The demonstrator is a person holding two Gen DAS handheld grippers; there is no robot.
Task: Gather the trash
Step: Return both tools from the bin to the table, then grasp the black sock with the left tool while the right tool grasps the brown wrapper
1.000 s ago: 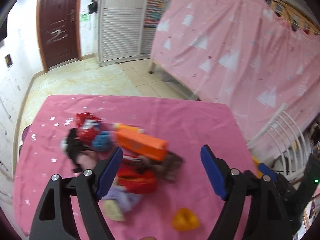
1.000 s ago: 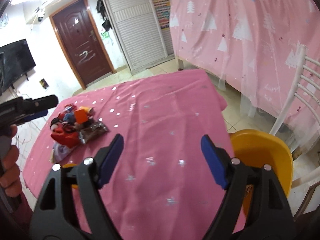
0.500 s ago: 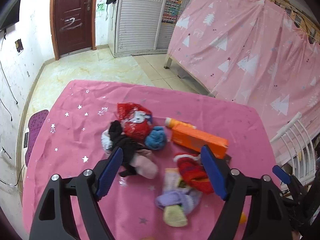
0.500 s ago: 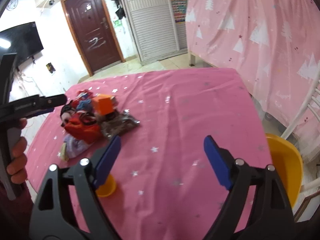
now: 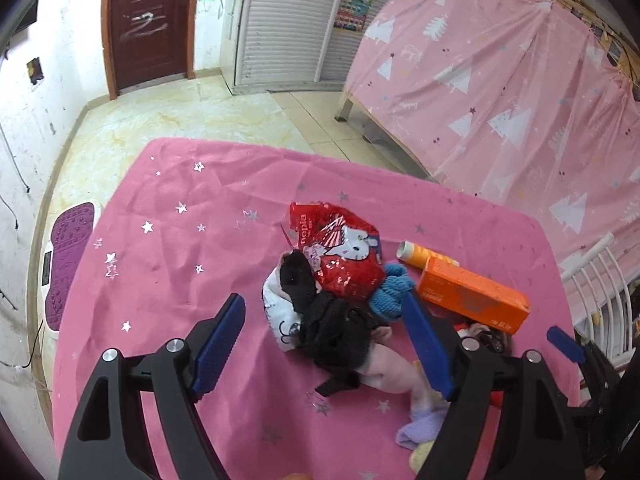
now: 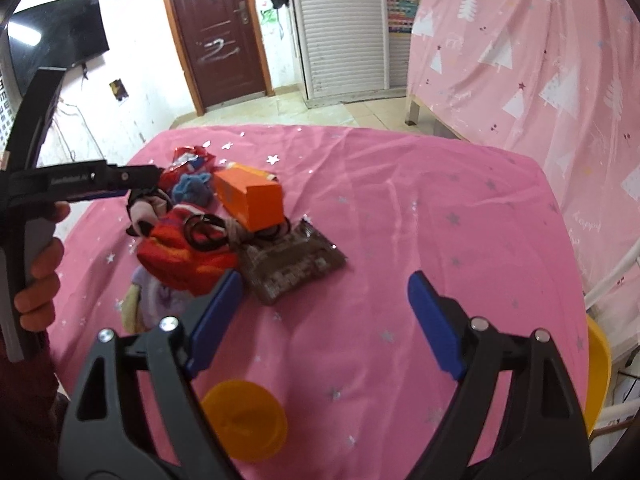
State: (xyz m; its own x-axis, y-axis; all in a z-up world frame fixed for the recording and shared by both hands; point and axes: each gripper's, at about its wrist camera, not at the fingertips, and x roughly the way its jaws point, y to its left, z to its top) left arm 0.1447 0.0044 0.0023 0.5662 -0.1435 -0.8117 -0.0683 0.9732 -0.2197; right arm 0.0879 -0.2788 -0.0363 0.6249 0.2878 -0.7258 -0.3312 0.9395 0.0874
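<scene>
A heap of trash and clothes lies on the pink tablecloth (image 5: 168,264). It holds a red wrapper (image 5: 340,252), an orange box (image 5: 472,296), an orange tube (image 5: 416,254), a blue knit piece (image 5: 392,292) and a black cloth (image 5: 332,328). My left gripper (image 5: 324,344) is open, just above the black cloth. In the right wrist view the orange box (image 6: 252,200), a brown foil wrapper (image 6: 294,266) and a red knit item (image 6: 180,256) show. My right gripper (image 6: 320,320) is open and empty, hovering near the brown wrapper. The left gripper (image 6: 120,178) reaches in from the left there.
An orange round lid (image 6: 244,420) lies on the cloth near the front. A yellow bin (image 6: 598,368) stands off the table's right edge beside a white chair (image 5: 600,280). A pink curtain (image 5: 500,92) hangs at the right. A purple mat (image 5: 68,264) lies on the floor.
Both grippers have moved closer to the heap. The left one shifted left over the black cloth and red wrapper. The right one swung left towards the brown wrapper. Both stayed open.
</scene>
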